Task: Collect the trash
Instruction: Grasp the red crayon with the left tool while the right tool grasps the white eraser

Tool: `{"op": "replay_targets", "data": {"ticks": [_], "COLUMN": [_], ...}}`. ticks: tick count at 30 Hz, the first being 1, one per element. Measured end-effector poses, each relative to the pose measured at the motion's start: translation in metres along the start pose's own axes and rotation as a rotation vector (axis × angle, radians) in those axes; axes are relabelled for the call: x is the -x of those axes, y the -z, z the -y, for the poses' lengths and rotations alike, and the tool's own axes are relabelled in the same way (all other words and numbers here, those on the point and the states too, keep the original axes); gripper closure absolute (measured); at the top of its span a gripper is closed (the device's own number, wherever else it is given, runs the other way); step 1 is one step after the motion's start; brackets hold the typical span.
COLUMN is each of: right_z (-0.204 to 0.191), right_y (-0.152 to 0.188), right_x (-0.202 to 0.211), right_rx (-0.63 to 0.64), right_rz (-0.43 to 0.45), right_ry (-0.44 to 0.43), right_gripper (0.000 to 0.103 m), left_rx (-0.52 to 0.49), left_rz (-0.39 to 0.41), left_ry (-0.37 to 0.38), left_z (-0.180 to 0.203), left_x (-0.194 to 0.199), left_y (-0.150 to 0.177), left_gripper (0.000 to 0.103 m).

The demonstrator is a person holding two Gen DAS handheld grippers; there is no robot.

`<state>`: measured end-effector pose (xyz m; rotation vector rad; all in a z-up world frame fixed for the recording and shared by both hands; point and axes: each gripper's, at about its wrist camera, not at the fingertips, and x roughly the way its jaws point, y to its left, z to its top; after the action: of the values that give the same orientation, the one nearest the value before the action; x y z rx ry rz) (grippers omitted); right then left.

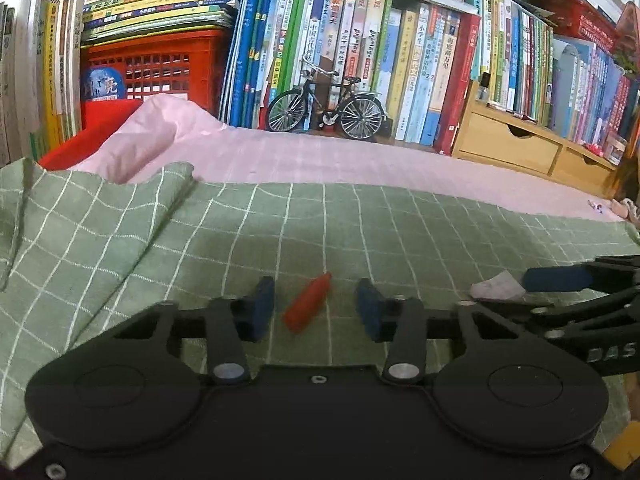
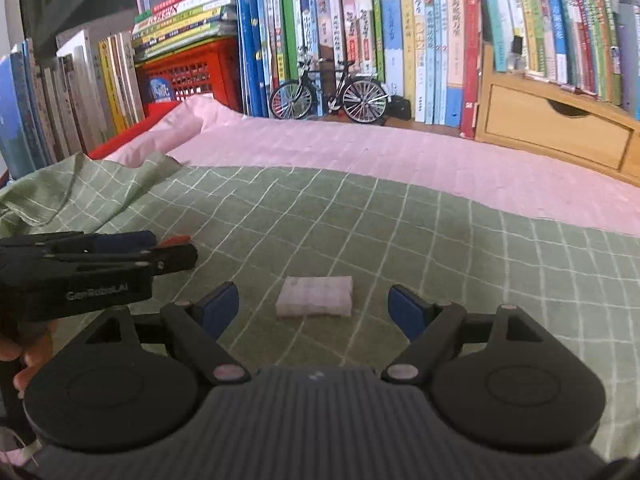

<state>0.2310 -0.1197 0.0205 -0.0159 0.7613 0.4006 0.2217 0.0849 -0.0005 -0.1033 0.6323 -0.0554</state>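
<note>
A small red crayon-like piece (image 1: pixel 308 306) lies on the green checked cloth (image 1: pixel 400 232). My left gripper (image 1: pixel 316 307) straddles it, with a gap showing between each blue pad and the piece. From the right wrist view the left gripper (image 2: pixel 168 250) comes in from the left with the red piece (image 2: pixel 178 240) at its tips. A pale folded tissue packet (image 2: pixel 316 296) rests on the cloth between the wide-apart fingers of my right gripper (image 2: pixel 316 309), untouched. In the left wrist view, the same packet (image 1: pixel 496 286) sits by a right fingertip (image 1: pixel 556 280).
A pink sheet (image 1: pixel 340 160) lies beyond the green cloth, which is bunched up at the left (image 1: pixel 120 200). Behind stand rows of books (image 1: pixel 400 60), a red crate (image 1: pixel 160 68), a model bicycle (image 1: pixel 326 108) and a wooden drawer unit (image 1: pixel 508 140). A hand (image 2: pixel 28 360) shows at left.
</note>
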Motion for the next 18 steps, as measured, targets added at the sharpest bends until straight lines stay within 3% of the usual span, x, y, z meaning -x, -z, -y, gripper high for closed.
{"op": "replay_targets", "data": {"ticks": [2,6,9,18], "right_z": [-0.001,-0.007,-0.008,-0.004], "right_y": [0.001,0.004,0.005,0.014], "right_x": [-0.004,-0.001,0.005,0.037], "right_rx": [-0.004,0.018,0.018,-0.015], "right_rz": [-0.006,0.008,0.012,0.051], "right_ry": [-0.004,0.005,0.012,0.004], "right_gripper": [0.016,0.04,0.056,0.056], "left_rx": [-0.016,-0.013,-0.01,-0.029], "left_rz": [-0.002,-0.005,-0.003,0.027], "left_ry": [-0.02,-0.026,-0.032,0.003], "left_z": [0.001,-0.001,0.0,0.007], "left_x": [0.001,0.003,0.006,0.038], "left_y": [0.0,-0.001,0.0,0.006], "left_gripper": [0.081,0.093,0.093,0.093]}}
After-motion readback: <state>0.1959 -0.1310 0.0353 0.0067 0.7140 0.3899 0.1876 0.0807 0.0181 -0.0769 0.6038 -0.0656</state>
